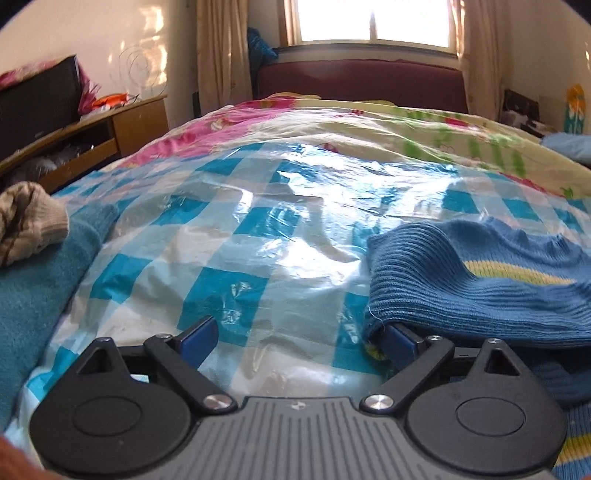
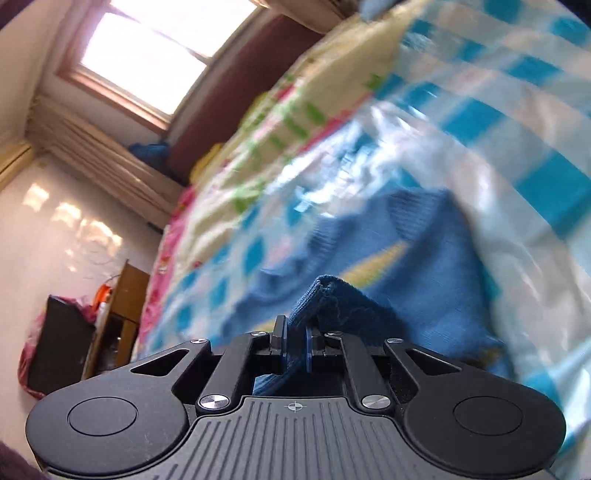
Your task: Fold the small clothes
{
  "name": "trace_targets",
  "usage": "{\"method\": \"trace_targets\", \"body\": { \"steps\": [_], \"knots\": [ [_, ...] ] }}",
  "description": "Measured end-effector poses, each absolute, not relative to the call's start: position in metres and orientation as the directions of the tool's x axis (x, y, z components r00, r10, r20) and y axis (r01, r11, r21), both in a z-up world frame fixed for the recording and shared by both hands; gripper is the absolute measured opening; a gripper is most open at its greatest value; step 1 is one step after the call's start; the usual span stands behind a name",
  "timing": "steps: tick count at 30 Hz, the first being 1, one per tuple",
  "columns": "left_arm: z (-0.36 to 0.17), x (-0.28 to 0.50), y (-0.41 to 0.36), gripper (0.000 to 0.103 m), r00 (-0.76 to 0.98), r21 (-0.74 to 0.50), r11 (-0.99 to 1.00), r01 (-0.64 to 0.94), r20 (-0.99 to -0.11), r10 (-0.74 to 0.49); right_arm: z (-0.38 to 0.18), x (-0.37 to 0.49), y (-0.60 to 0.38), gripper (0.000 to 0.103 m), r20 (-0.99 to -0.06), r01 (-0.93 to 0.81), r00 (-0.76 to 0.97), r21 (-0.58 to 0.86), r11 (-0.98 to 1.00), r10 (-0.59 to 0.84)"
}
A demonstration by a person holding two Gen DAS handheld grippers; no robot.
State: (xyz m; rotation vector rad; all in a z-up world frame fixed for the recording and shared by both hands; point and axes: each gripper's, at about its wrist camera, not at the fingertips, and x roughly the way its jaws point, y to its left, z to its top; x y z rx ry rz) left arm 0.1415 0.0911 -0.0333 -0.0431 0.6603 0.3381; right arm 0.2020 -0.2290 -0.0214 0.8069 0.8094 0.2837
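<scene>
Here, right gripper point(image 2: 295, 338) pinched shut on a fold of blue sweater point(image 2: 436, 266), lifted off checked sheet point(image 2: 535, 155). Left gripper point(image 1: 295, 332) wide open, one finger point(image 1: 400, 338) under sweater's ribbed hem, at sheet's near edge.

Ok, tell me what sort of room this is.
Most likely a home bedroom: a bed with a floral quilt, a dark red headboard under a curtained window, and a wooden side cabinet.
</scene>
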Motion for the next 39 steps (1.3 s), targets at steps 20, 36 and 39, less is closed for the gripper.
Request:
{"method": "trace_targets", "body": {
  "steps": [20, 36, 39],
  "knots": [
    [-0.020, 0.130, 0.072, 0.098, 0.748, 0.077, 0.960, -0.271, -0.611, 0.260, -0.024, 0.231, -0.235, 0.011, -0.449, 0.080, 0.676, 0.833, 0.547, 0.585],
    [-0.028, 0.128, 0.065, 0.098, 0.733, 0.077, 0.966, -0.248, -0.636, 0.239, -0.050, 0.180, -0.269, 0.015, -0.471, 0.131, 0.673, 0.835, 0.535, 0.570],
    [-0.029, 0.127, 0.064, 0.098, 0.734, 0.071, 0.967, -0.244, -0.638, 0.232, -0.049, 0.176, -0.267, 0.021, -0.499, 0.146, 0.663, 0.817, 0.557, 0.558]
  ]
}}
